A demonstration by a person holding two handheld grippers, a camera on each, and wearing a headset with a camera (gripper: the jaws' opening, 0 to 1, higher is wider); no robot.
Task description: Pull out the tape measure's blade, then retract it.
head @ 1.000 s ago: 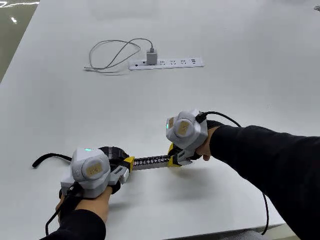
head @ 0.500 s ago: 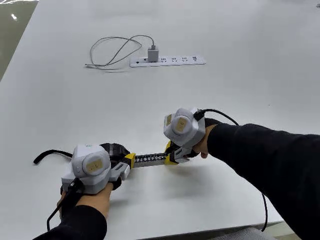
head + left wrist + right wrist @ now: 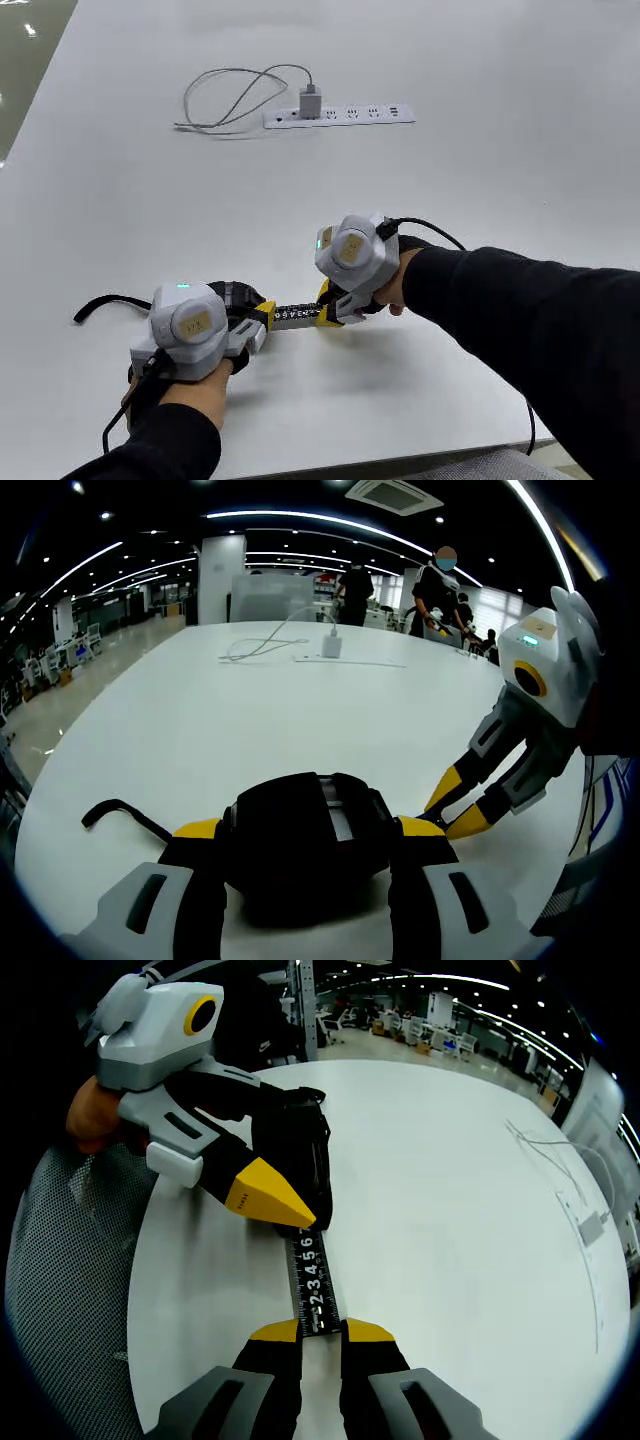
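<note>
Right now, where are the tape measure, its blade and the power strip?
tape measure (image 3: 305, 830): left gripper view, on the middle of its black case.
blade (image 3: 313, 1282): right gripper view, on the numbered strip just outside the case.
power strip (image 3: 355, 114): head view, on its white top face, about mid-length.

Exposed blade (image 3: 292, 316) shorter; right gripper (image 3: 325, 313) moved nearer left gripper (image 3: 252, 324).

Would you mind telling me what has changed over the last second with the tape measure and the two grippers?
The right gripper, shut on the blade, moved toward the left gripper, so less blade shows. The left gripper kept its hold on the tape measure case; the power strip stayed put.
</note>
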